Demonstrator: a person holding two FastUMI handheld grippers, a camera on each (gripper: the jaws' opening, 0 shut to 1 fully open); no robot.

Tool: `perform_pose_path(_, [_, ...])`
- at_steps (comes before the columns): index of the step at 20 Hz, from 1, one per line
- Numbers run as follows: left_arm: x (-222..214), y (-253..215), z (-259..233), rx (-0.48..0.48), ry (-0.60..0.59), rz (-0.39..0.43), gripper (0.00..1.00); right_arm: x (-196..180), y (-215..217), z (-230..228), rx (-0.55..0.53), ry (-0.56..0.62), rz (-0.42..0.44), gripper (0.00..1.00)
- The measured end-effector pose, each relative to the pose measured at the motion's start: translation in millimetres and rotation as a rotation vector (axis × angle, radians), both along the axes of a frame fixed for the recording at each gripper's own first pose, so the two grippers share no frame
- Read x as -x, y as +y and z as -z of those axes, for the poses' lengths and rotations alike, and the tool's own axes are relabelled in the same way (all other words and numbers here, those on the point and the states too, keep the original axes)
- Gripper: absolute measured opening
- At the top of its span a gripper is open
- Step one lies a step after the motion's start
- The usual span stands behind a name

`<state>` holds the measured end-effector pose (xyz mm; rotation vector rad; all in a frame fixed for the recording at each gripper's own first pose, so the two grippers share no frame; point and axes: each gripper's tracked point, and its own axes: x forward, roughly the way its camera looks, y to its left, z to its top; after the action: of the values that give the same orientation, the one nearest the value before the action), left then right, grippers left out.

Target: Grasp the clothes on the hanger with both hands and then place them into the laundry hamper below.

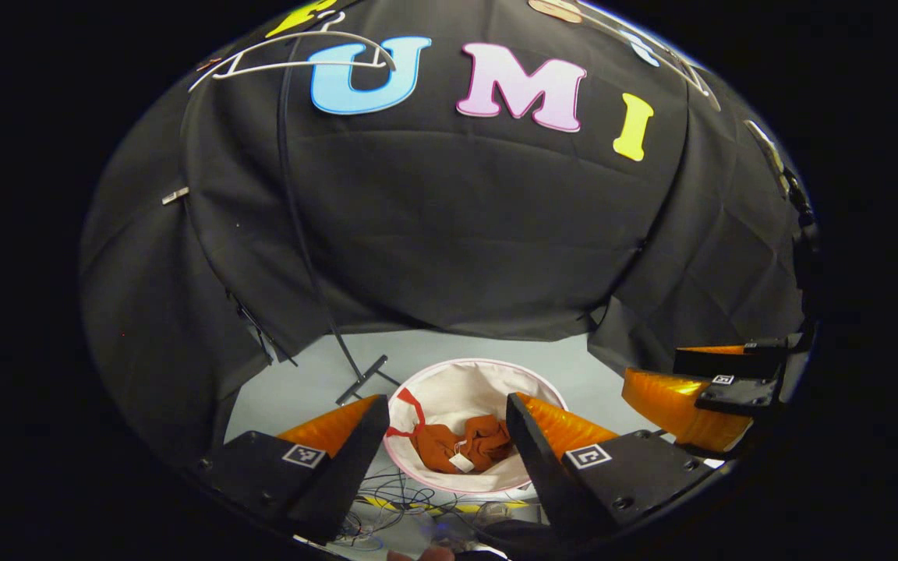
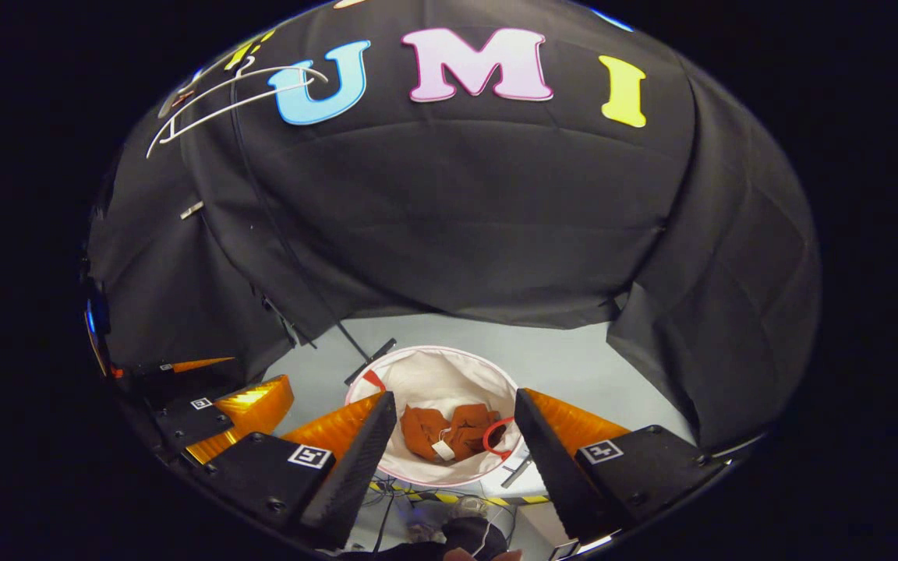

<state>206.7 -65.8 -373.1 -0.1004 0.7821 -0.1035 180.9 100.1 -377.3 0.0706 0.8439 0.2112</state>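
Crumpled rust-brown clothes (image 1: 461,444) lie in round white fabric hamper (image 1: 449,386) at our 6 o'clock; both hand-held grippers (image 1: 445,436) (image 2: 455,432) spread apart, empty.

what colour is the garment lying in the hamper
Rust orange garment, clearest in the left gripper view.

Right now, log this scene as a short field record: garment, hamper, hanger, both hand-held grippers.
garment: rust-brown clothes crumpled inside the hamper, a pale tag on top
hamper: round white laundry hamper on the floor, open top
hanger: white hanger bare, up high on the booth wall
left hand-held gripper: open, holding nothing, above the hamper
right hand-held gripper: open, holding nothing, above the hamper
task state: clothes appear already placed
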Motion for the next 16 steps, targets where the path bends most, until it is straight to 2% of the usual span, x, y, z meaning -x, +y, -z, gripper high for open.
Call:
perform_pose_path(4, [15, 15, -77, -0.008, -0.17, -0.011, 0.95, 13, 2, -67, -0.015, -0.137, 0.061, 0.99])
perform_pose_path(6, [25, 24, -116, -0.011, -0.261, -0.01, 0.95, 16, 0, -108, -0.016, -0.243, 0.085, 0.99])
perform_pose_path(12, [69, 46, -216, 0.005, -0.47, -0.032, 0.95, 49, -5, -211, -0.008, -0.49, 0.091, 0.98])
perform_pose_path(13, [77, 49, -228, 0.002, -0.496, -0.034, 0.95, 55, -7, -231, -0.007, -0.525, 0.092, 0.94])
perform_pose_path(14, [84, 52, -241, 0.003, -0.522, -0.038, 0.95, 63, -10, -244, -0.006, -0.552, 0.097, 0.98])
perform_pose_path(15, [92, 55, -255, 0.005, -0.553, -0.046, 0.98, 70, -12, -258, -0.007, -0.579, 0.1, 0.98])
perform_pose_path(16, [100, 58, -269, 0.009, -0.581, -0.048, 0.95, 76, -17, -272, -0.01, -0.607, 0.101, 0.94])
